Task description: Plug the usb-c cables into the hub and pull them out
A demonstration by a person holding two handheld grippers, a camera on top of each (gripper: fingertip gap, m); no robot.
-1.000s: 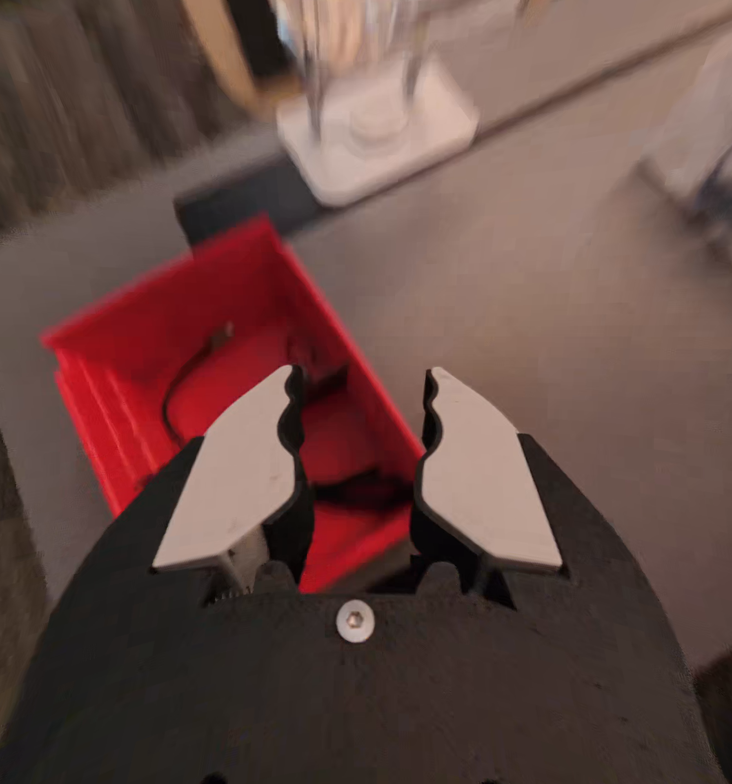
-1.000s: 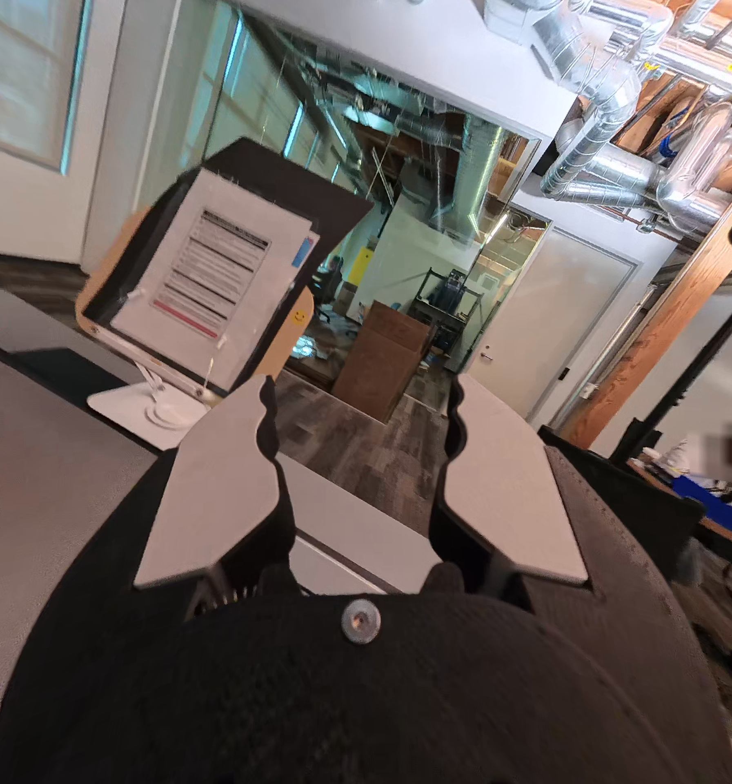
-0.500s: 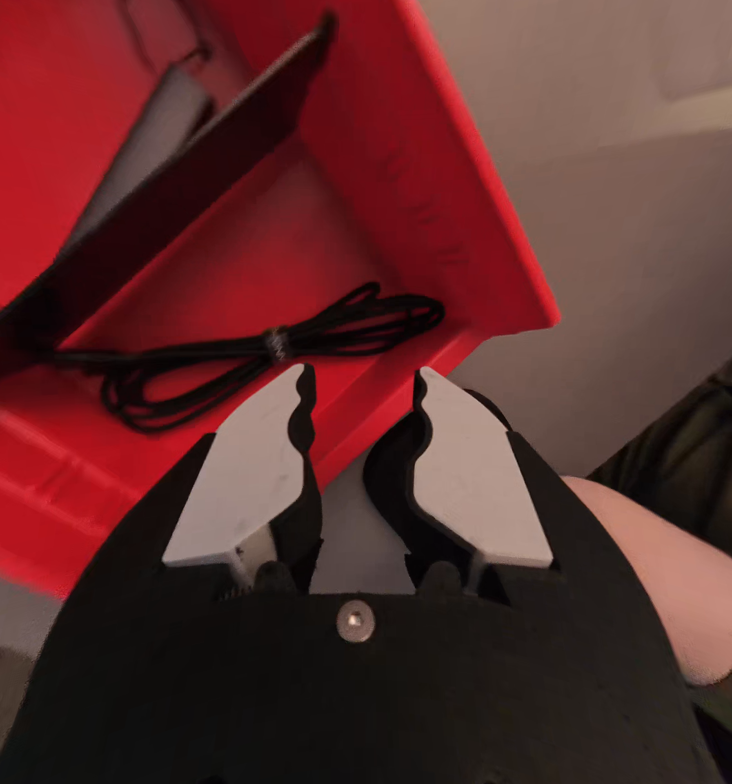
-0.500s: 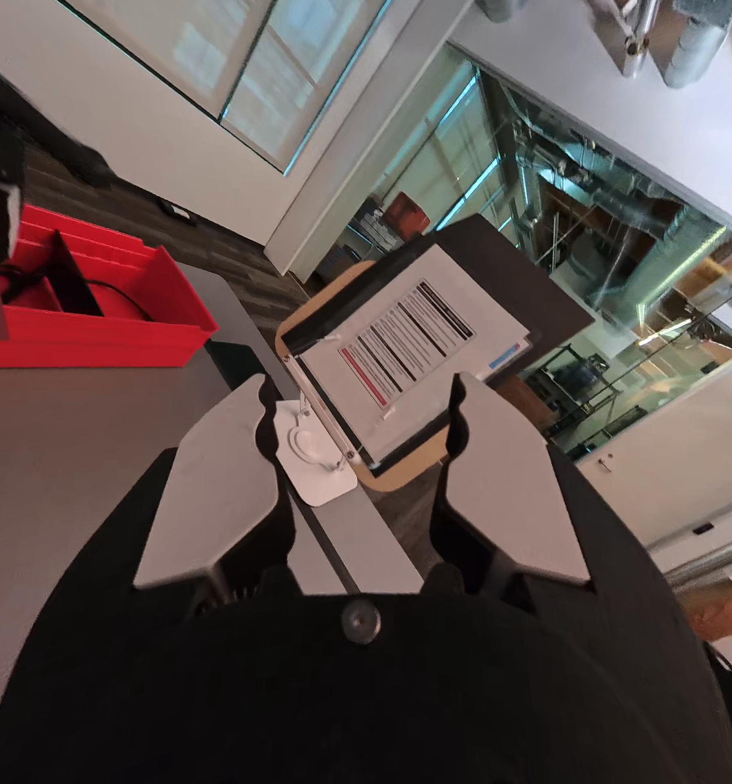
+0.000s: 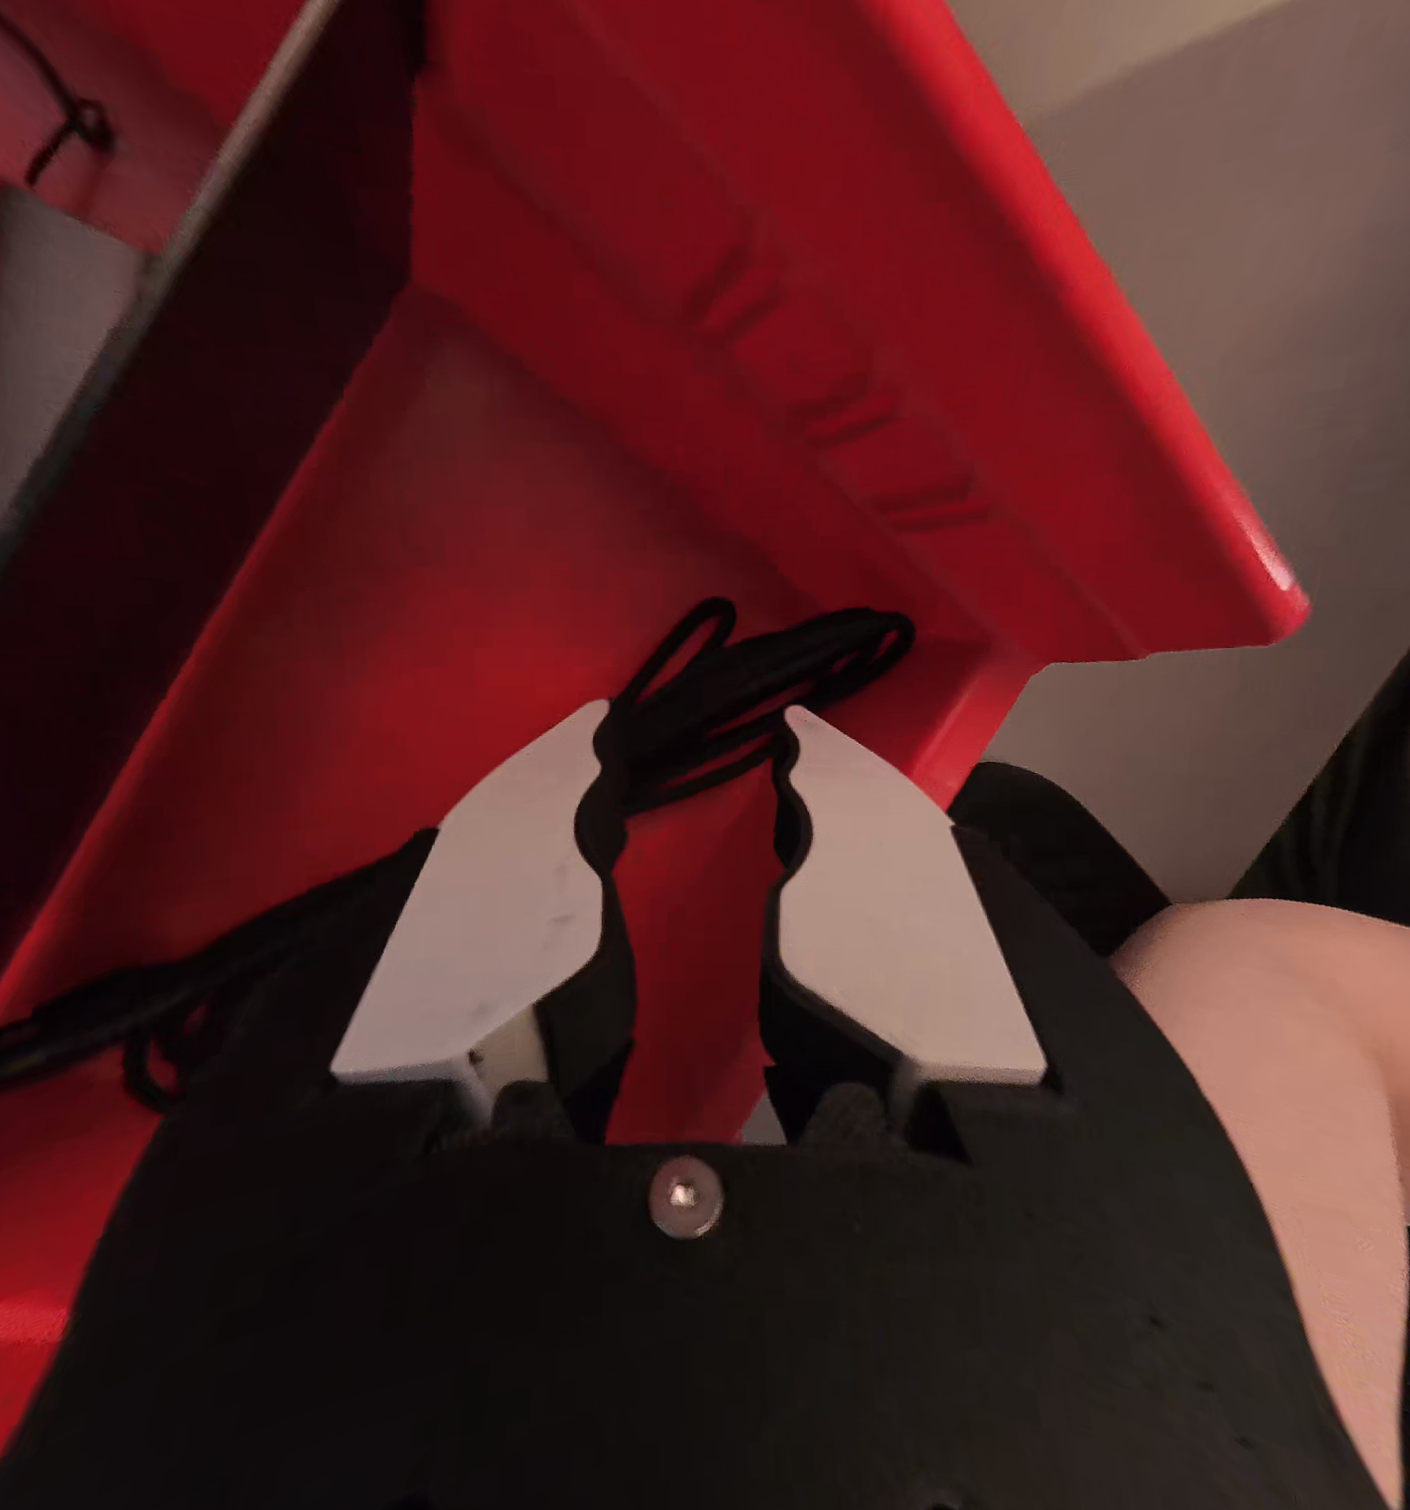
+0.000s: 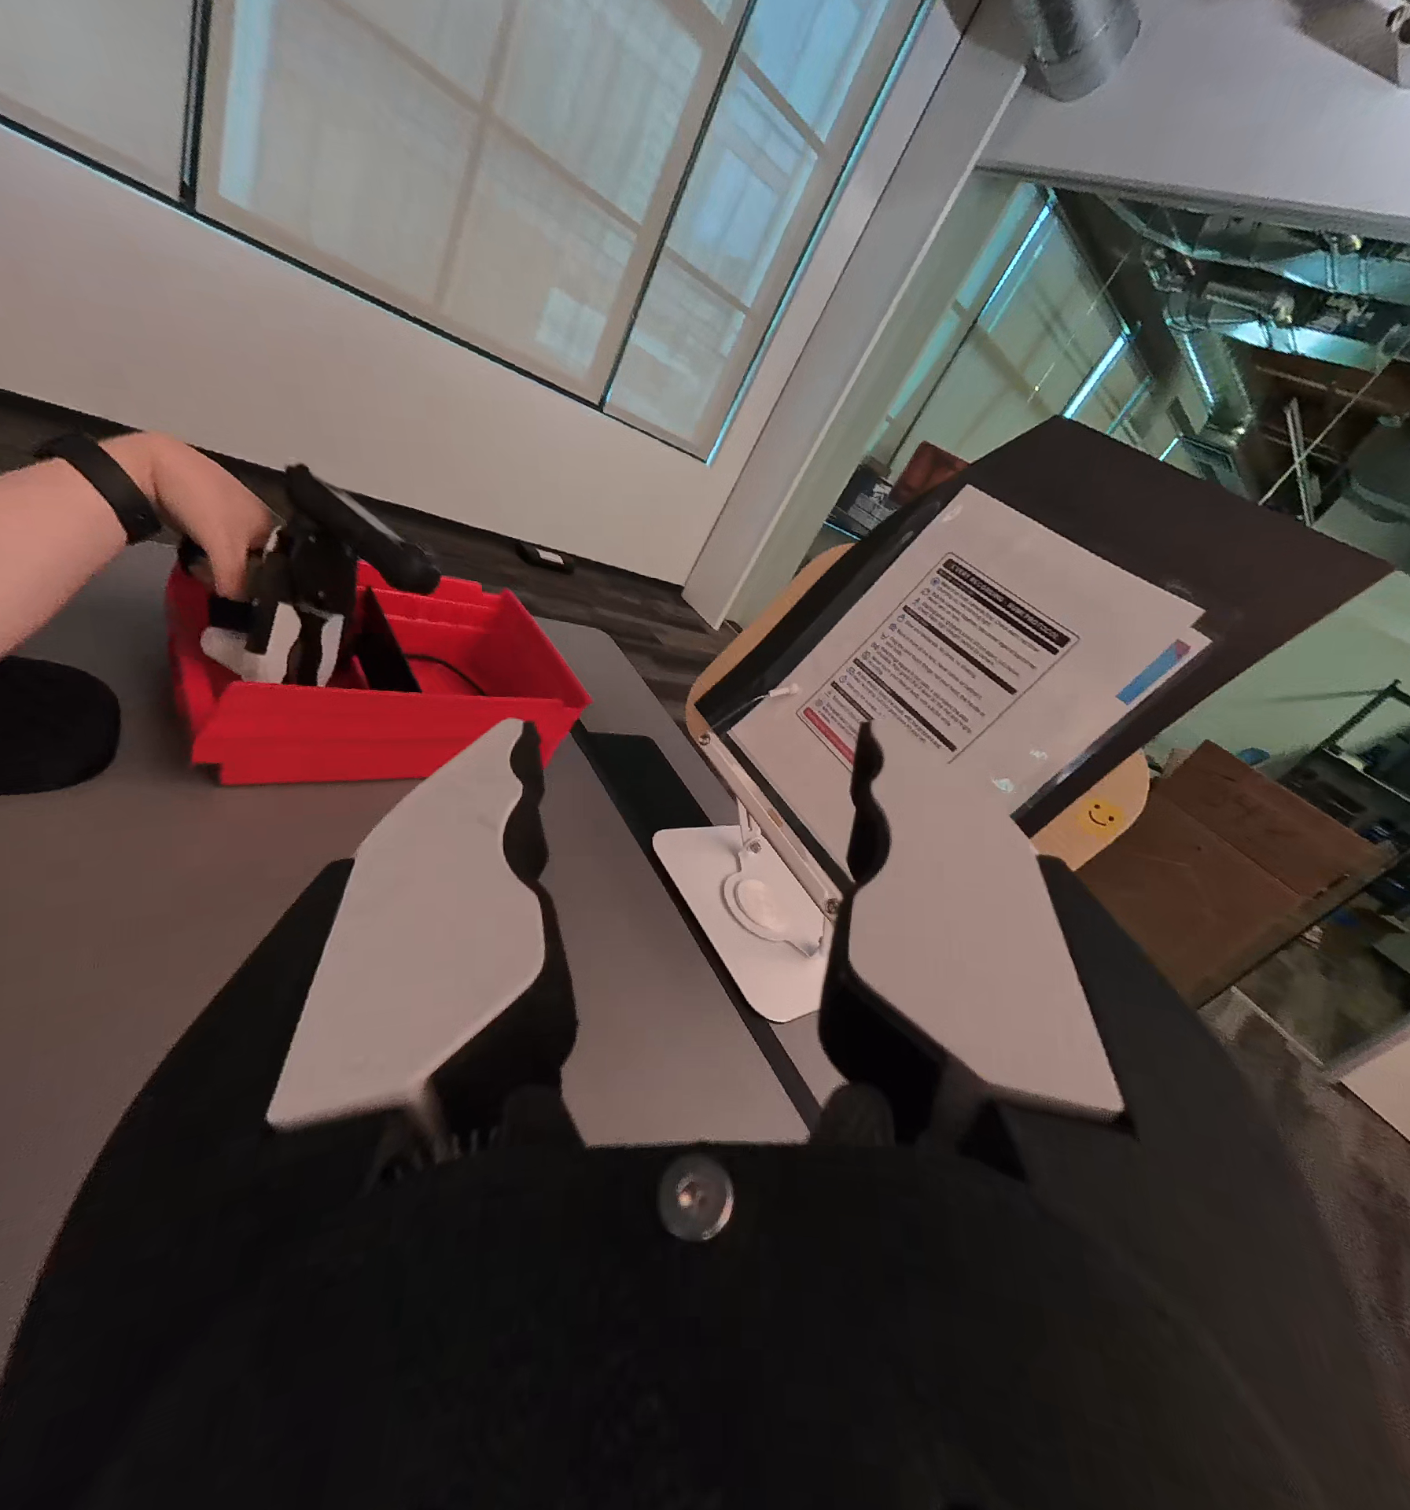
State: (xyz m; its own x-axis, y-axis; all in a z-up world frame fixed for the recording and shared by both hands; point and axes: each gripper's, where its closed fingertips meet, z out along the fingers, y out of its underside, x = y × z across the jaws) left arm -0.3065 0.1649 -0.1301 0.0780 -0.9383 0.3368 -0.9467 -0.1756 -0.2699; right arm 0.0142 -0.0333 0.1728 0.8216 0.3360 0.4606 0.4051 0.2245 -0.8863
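Note:
A red bin (image 5: 889, 343) holds a coiled black cable bundle (image 5: 775, 662) in its near compartment. A black divider (image 5: 195, 425) splits the bin. Beyond it lies a grey hub (image 5: 39, 327) with a thin cable. My left gripper (image 5: 697, 719) is open, lowered into the bin, and the bundle's end lies between its fingertips (image 5: 554, 784). The right wrist view shows the left gripper (image 6: 301, 645) inside the bin (image 6: 391, 731). My right gripper (image 6: 693, 735) is open and empty, held above the grey table (image 6: 154, 899), away from the bin.
A stand with a white base (image 6: 758, 923) holds a dark board with a printed sheet (image 6: 971, 645) at the table's far edge. A person's hand (image 6: 187, 507) with a black wristband holds the left gripper. A dark round object (image 6: 23, 727) lies left of the bin. The gap from one gripper's tips to the other's is roughly 50 cm.
My left gripper has dropped into the bin and closed in on the cable bundle, its jaws a little wider. The right gripper has swung left, bringing the bin and the left gripper into view.

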